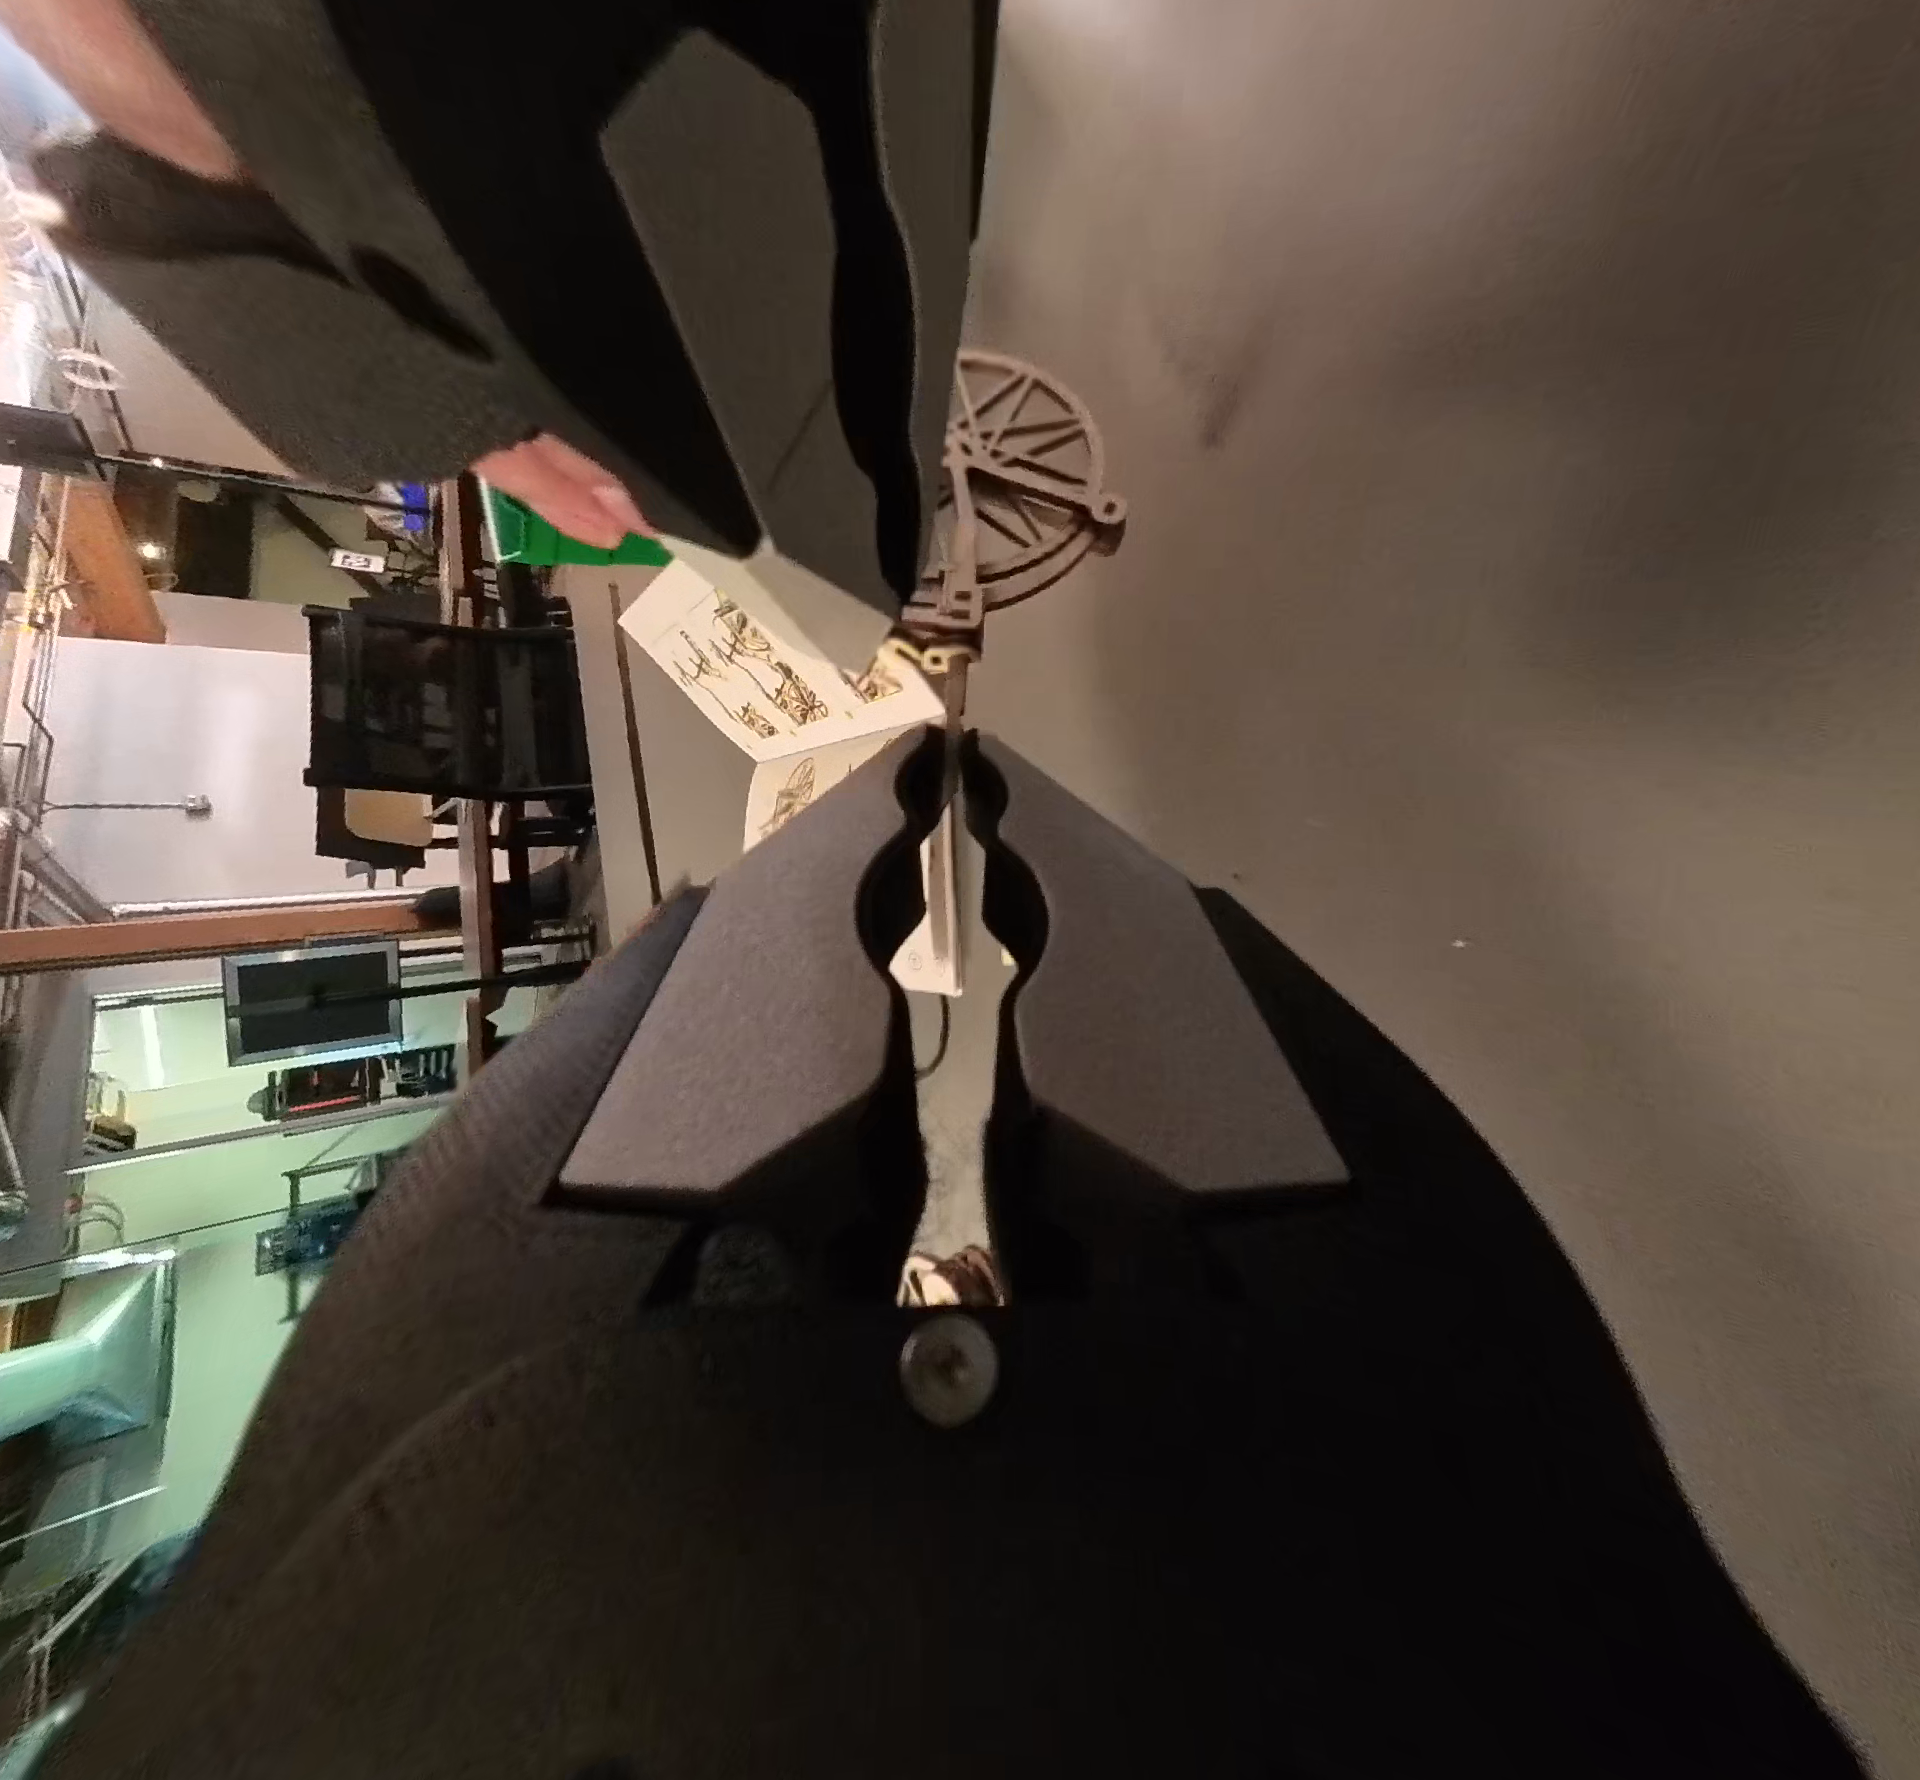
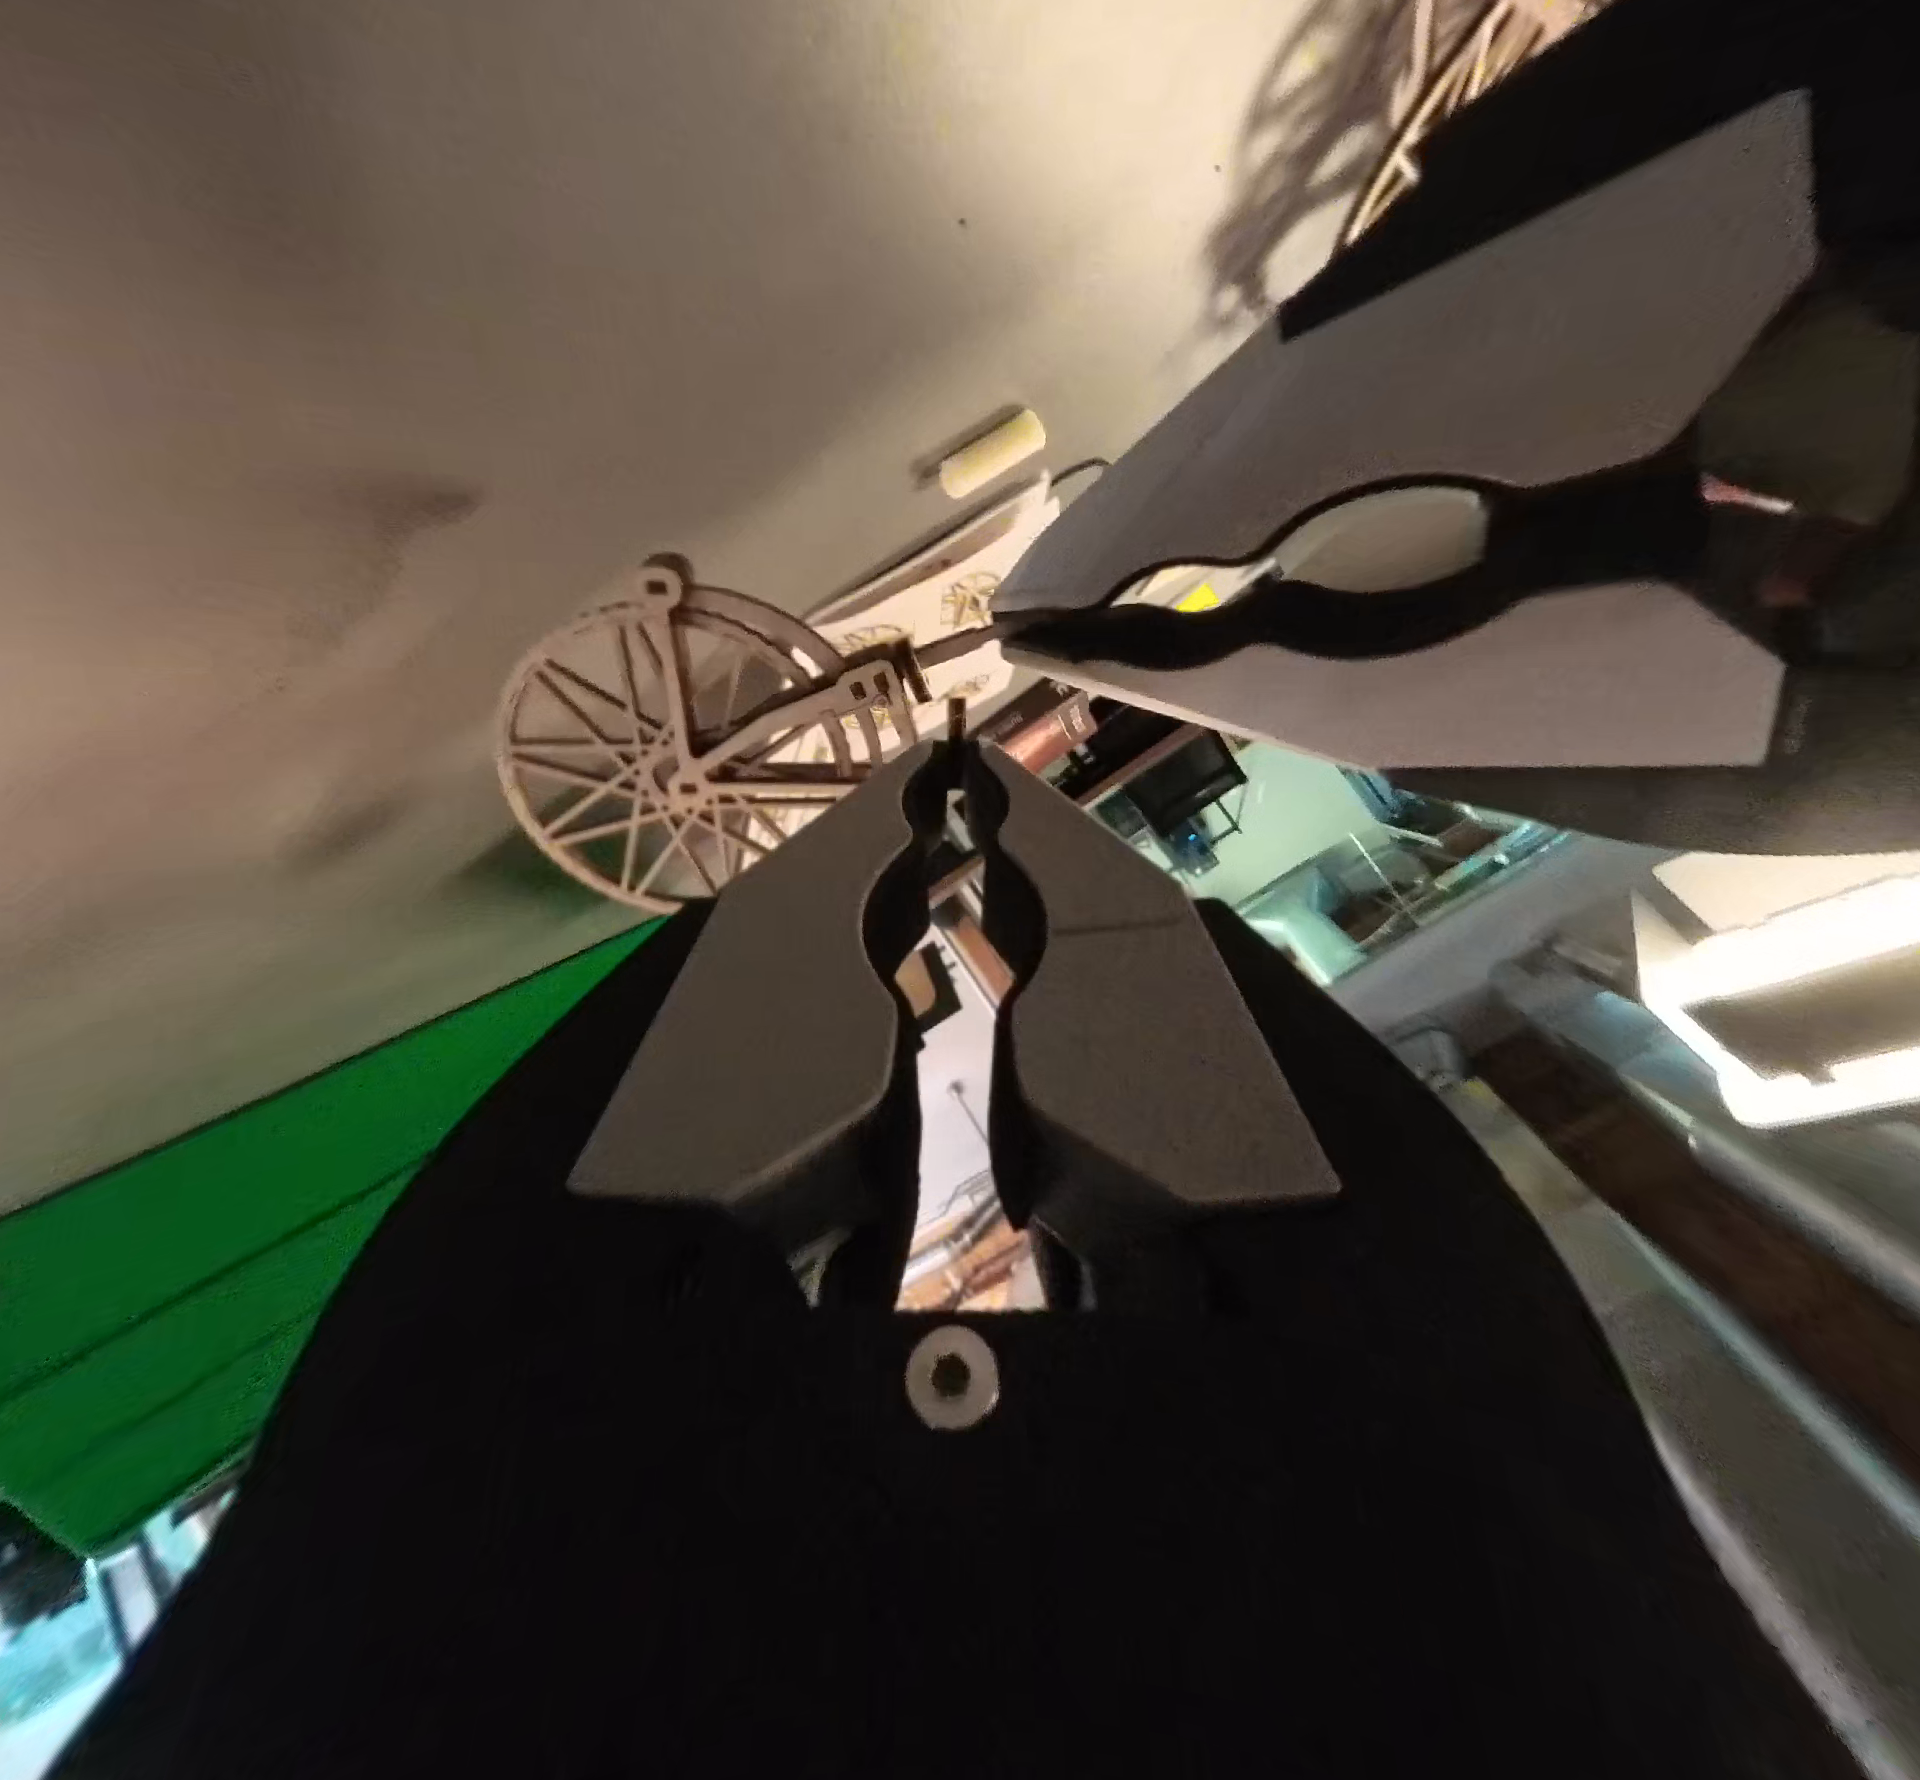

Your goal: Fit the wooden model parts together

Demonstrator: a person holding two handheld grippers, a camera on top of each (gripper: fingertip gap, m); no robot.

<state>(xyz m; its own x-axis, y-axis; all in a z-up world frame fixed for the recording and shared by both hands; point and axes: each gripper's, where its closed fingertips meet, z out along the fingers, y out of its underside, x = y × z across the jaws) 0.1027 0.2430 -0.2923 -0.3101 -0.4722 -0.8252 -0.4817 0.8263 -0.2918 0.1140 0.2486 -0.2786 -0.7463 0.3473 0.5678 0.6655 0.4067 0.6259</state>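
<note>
A wooden model with a large spoked wheel (image 1: 1029, 483) and a thin frame hangs in the air over a pale table (image 1: 1455, 380). My left gripper (image 1: 951, 741) is shut on a thin bar (image 1: 956, 691) of that frame. The right wrist view shows the wheel (image 2: 634, 743) at centre left and the left gripper (image 2: 1003, 634) coming in from the right, pinching the bar (image 2: 951, 650). My right gripper (image 2: 958, 751) is shut on a small thin wooden piece (image 2: 956, 720), held just beside the frame's end. It enters the left wrist view (image 1: 902, 634) from above.
An open instruction booklet (image 1: 758, 670) lies behind the model and shows in the right wrist view (image 2: 935, 592). A green mat (image 2: 208, 1159) lies at the left. A pale roll (image 2: 987, 457) and a cut-out wooden sheet (image 2: 1475, 16) lie on the table. A hand (image 1: 566, 489) shows. Left and right tips are no more than a few centimetres apart.
</note>
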